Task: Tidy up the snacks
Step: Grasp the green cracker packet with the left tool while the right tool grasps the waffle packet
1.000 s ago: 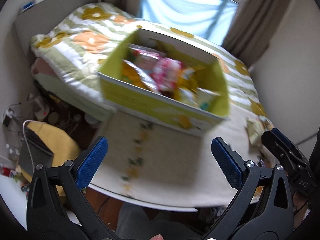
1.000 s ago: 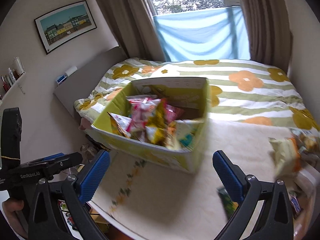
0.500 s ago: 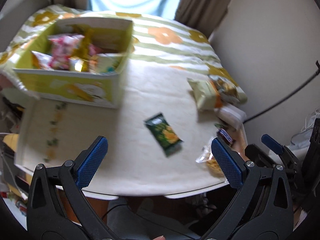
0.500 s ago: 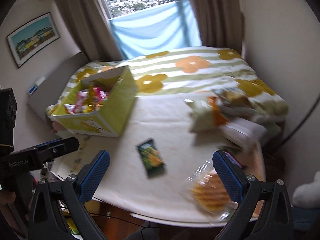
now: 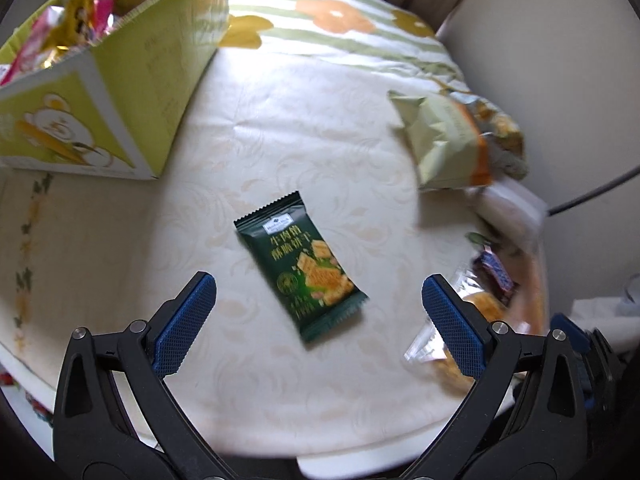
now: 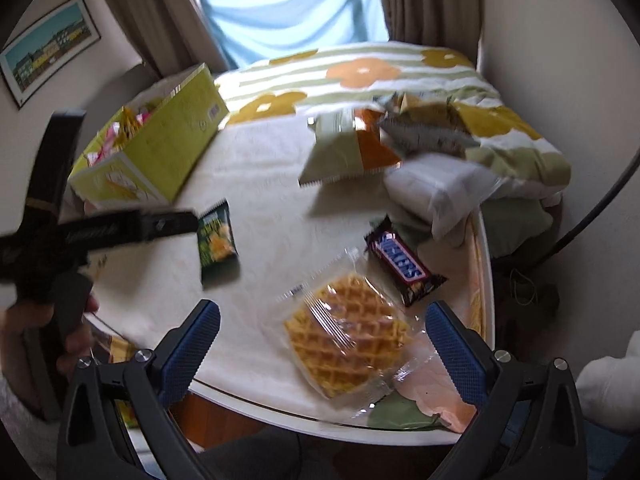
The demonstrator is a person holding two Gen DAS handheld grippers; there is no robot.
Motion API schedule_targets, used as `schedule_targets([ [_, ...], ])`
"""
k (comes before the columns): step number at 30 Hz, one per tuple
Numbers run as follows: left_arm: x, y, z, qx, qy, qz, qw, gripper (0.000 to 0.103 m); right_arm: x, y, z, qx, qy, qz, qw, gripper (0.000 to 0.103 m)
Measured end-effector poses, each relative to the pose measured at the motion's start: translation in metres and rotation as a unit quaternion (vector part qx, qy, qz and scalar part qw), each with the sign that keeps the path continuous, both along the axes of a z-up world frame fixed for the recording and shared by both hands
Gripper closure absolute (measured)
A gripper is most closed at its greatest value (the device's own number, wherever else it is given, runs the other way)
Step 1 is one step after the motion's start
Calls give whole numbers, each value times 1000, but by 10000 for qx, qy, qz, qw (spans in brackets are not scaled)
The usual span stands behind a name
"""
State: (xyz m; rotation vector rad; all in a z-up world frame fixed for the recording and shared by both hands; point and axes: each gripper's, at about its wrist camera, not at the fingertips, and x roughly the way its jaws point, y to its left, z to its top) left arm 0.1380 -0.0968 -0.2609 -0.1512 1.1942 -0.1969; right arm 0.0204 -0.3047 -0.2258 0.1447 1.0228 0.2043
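A dark green cracker packet (image 5: 302, 266) lies flat on the cream tablecloth, just ahead of my open left gripper (image 5: 319, 304), whose fingers hold nothing. The same packet (image 6: 216, 238) shows in the right wrist view beside the left gripper's body. My right gripper (image 6: 323, 332) is open above a wrapped waffle (image 6: 346, 334). A Snickers bar (image 6: 402, 260) lies just beyond the waffle. The yellow-green box (image 5: 100, 92) holding several snack packets stands at the table's left; it also shows as the box (image 6: 160, 148). A pale green and orange bag (image 5: 448, 142) lies at the far right.
The round table's edge (image 6: 360, 428) runs close under the waffle. A flowered quilt (image 6: 360, 72) and a white pillow (image 6: 440, 188) lie behind the table. A second crinkled bag (image 6: 424, 126) rests on the quilt. A person's hand (image 6: 40, 320) holds the left gripper.
Both grippers swung right from the box and came down closer to the table. The green packet now lies near the left gripper, the waffle under the right one. Both stayed open.
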Motion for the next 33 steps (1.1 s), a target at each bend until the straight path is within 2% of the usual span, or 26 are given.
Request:
schedule_targets([
  [7, 22, -8, -35, 294, 258, 192, 9991, 22, 6, -6, -22, -177, 151, 306, 9993, 1],
  [11, 24, -16, -42, 588, 230, 171, 9979, 24, 12, -5, -29, -344, 273, 486, 9979, 1],
  [14, 21, -22, -43, 958, 175, 20, 9952, 37, 16, -6, -35, -422, 381, 655, 9962, 1],
  [16, 19, -20, -43, 1060, 159, -80, 9942, 49, 17, -5, -37, -449, 422, 755, 9952, 1],
  [18, 20, -14, -41, 1070, 225, -153, 9939, 55, 18, -4, -39, -475, 463, 882, 9939, 1],
  [25, 27, -8, -40, 1076, 432, -388, 9925, 58, 23, 3, -46, -677, 744, 1343, 9858, 1],
  [33, 32, -5, -39, 855, 505, -248, 9947, 58, 31, 7, -54, -865, 1001, 1475, 9802, 1],
])
